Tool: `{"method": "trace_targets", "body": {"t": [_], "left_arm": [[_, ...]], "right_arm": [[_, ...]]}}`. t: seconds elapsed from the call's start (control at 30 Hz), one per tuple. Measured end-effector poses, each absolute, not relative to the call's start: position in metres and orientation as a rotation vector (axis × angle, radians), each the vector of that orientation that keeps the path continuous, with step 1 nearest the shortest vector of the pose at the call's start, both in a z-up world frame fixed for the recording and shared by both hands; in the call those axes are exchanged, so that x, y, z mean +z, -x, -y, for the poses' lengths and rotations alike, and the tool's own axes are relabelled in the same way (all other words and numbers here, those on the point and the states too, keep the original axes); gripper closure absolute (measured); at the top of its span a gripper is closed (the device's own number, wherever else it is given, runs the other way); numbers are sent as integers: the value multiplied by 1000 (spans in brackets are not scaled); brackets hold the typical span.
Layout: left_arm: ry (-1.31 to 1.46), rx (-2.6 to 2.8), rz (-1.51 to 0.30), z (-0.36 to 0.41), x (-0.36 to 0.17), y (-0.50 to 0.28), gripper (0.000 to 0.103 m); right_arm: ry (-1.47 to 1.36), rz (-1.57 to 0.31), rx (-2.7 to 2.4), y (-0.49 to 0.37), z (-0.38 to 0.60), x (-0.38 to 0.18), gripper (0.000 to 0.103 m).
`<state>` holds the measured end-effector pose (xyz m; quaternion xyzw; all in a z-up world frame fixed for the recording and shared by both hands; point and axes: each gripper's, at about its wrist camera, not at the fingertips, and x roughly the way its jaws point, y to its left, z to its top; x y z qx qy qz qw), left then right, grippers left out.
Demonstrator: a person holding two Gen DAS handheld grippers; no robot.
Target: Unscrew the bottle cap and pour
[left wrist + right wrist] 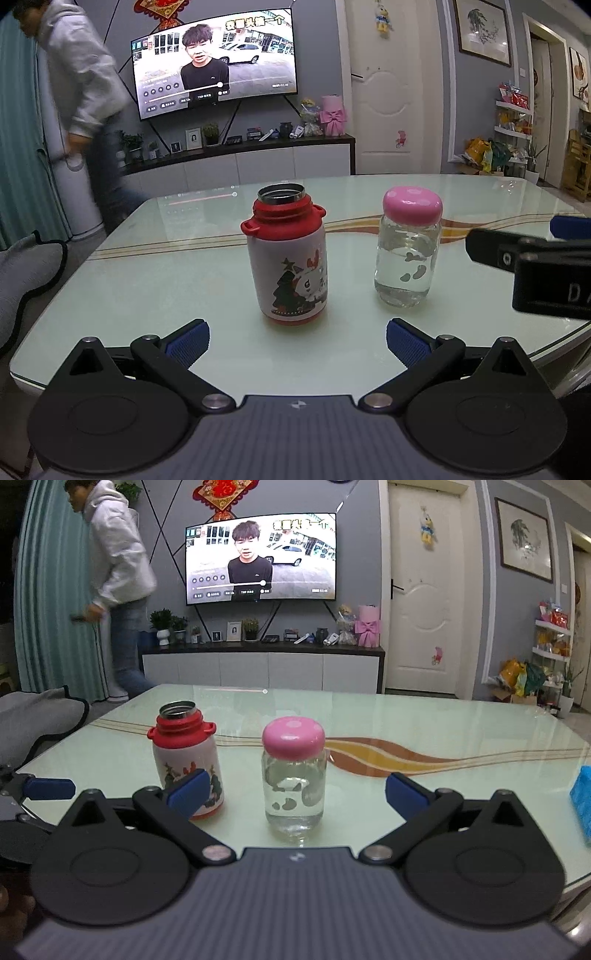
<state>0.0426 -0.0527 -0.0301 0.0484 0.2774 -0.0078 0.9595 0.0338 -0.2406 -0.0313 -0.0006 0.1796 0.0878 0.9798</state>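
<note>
The glass bottle (294, 794), part-filled with clear liquid, stood on the surface (461, 734) with its pink cap (293, 736) seated; the open red flask (188, 760) stood just left of the bottle. Both claws, left (297, 343) and right (294, 794), were spread and empty. Recommended: the left claw steadies the bottle body; the right claw closes squarely on the cap before turning.

Left hand-held gripper (297, 341) spread wide, facing uncapped red flask (286, 258). Pink-capped clear bottle (409, 251) just right, part water-filled. Both upright on worktop (147, 273).
</note>
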Motion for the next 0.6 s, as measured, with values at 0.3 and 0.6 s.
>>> {"method": "trace_targets", "body": {"t": [0.3,0.6], "left_arm": [[-100,16,-551,53,-25,-48,0],[-94,20,-539,56,-21,-54,0]], "right_arm": [[1,-361,170,-44,239,-29,0],[-5,-362,158,-54,244,-32,0]]}}
